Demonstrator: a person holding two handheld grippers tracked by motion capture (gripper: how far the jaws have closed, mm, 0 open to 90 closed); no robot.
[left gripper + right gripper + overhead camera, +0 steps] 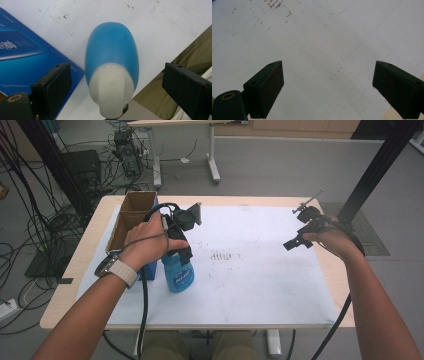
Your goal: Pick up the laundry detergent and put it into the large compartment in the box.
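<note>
A blue bottle (178, 276) with a white top (110, 85) stands upright on the white sheet (250, 270) near the table's left side. My left gripper (181, 254) points down over it, and its jaws straddle the white top. In the left gripper view the bottle (111, 50) sits between the pads (53, 87) with a gap on each side, so this gripper (115, 75) is open. My right gripper (296, 242) hovers at the sheet's right side. Its jaws are wide apart over bare sheet, and the gripper (328, 75) is open with nothing in it.
A blue box (150, 269) lies just left of the bottle, seen close in the left gripper view (22, 57). Behind it stands an open cardboard box (132, 215). Faint brown marks (222, 255) dot the sheet's middle. The table's right edge (340, 285) is near my right hand.
</note>
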